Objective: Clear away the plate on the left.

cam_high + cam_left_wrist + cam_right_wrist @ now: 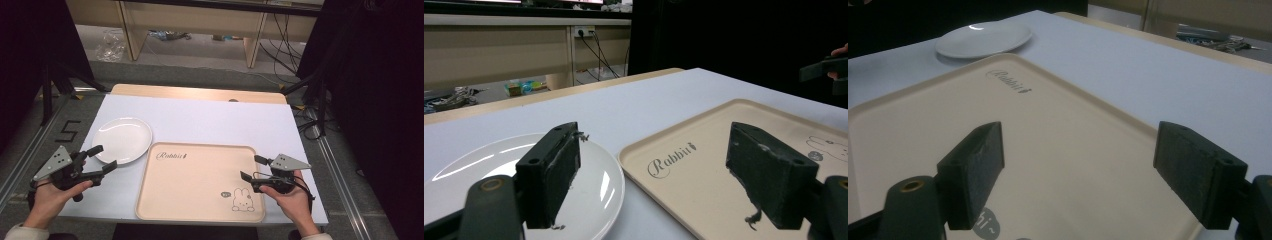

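Two black matte grippers, jaws apart, empty: left gripper (102,158) beside glossy round white plate (122,139); right gripper (253,168) over smooth beige rounded-rectangle tray (195,175).

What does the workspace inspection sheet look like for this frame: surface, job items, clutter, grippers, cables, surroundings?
Surface: white table top with a bare wooden strip along its far edge.
Job's things: white plate, empty, left of the beige tray, empty, printed with a rabbit drawing.
Clutter: nothing seen on the table.
Grippers: left gripper open, its fingers at the plate's near rim; right gripper open over the tray's right edge. Both hold nothing.
Cables: black cables on the floor beyond the table, a thin one at the right gripper.
Surroundings: wooden furniture behind, dark drapes at both sides, a clear plastic bag on the floor.
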`<state>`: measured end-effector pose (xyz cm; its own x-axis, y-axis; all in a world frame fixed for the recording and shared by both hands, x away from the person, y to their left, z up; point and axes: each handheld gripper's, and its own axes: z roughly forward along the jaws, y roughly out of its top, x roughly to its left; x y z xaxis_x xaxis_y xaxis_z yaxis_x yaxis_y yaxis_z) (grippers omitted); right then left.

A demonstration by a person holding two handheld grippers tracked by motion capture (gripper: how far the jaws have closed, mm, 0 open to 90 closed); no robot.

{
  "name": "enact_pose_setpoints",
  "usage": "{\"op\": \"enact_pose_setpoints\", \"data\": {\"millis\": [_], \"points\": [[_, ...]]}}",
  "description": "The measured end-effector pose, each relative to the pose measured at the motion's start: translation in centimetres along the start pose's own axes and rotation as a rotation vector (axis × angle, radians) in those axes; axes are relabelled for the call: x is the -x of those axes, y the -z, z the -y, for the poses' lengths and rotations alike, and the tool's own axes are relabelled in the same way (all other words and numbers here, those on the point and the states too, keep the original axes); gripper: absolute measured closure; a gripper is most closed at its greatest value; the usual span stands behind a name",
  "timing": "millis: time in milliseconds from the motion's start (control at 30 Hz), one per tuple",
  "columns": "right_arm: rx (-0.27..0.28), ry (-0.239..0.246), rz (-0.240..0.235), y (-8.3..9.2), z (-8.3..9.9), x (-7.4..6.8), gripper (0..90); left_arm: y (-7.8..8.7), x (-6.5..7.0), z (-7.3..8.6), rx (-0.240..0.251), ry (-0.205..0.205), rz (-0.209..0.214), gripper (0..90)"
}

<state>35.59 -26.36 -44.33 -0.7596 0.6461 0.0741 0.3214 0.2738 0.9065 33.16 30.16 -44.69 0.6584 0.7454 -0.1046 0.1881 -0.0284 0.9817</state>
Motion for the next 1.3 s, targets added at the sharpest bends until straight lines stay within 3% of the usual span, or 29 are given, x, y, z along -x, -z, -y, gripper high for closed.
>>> {"op": "enact_pose_setpoints", "data": {"millis": [133, 200, 333, 400, 467, 533, 633, 733, 800, 867, 1000, 1133, 1300], "points": [[0.016, 0.038, 0.044, 0.2, 0.0, 0.1, 21.2, 0.0, 0.0, 0.0, -0.009, 0.007, 0.002, 22.1], [0.012, 0.002, 0.029, 0.1, 0.0, -0.2, 21.2, 0.2, -0.1, 0.0, -0.006, 0.017, -0.001, 22.1], [0.013, 0.003, 0.022, 0.0, -0.1, -0.2, 21.2, 0.3, -0.3, 0.0, -0.001, 0.039, -0.007, 22.2], [0.011, 0.015, 0.030, 0.0, -0.1, -0.1, 21.2, 0.3, -0.6, -0.1, -0.026, 0.105, -0.043, 23.4], [0.000, 0.000, 0.020, 0.0, 0.0, 0.0, 21.2, 0.5, -1.3, -0.3, -0.049, 0.214, -0.106, 27.8], [0.001, -0.002, 0.022, 0.0, 0.0, 0.0, 21.2, 0.6, -2.1, -0.3, -0.080, 0.284, -0.161, 29.3], [0.003, -0.002, 0.027, -0.1, -0.1, -0.1, 21.2, 0.5, -3.6, 0.3, -0.150, 0.354, -0.242, 31.8], [0.012, 0.024, 0.044, -0.1, -0.1, 0.0, 21.2, 0.5, -5.0, 0.9, -0.216, 0.444, -0.284, 34.4], [0.012, 0.027, 0.045, -0.1, -0.1, 0.0, 21.2, 0.4, -5.9, 1.2, -0.231, 0.496, -0.312, 36.2], [0.011, 0.028, 0.046, -0.1, -0.1, 0.0, 21.2, 0.2, -6.5, 1.4, -0.228, 0.532, -0.313, 36.6], [0.013, 0.029, 0.047, -0.2, -0.1, 0.0, 21.2, -0.4, -7.7, 1.9, -0.253, 0.643, -0.310, 38.2], [0.014, 0.031, 0.049, -0.2, -0.1, 0.1, 21.2, -1.0, -8.7, 2.3, -0.286, 0.691, -0.338, 39.9], [0.008, 0.031, 0.048, -0.1, -0.1, 0.1, 21.2, -1.5, -9.6, 2.6, -0.295, 0.747, -0.360, 41.5]]}}
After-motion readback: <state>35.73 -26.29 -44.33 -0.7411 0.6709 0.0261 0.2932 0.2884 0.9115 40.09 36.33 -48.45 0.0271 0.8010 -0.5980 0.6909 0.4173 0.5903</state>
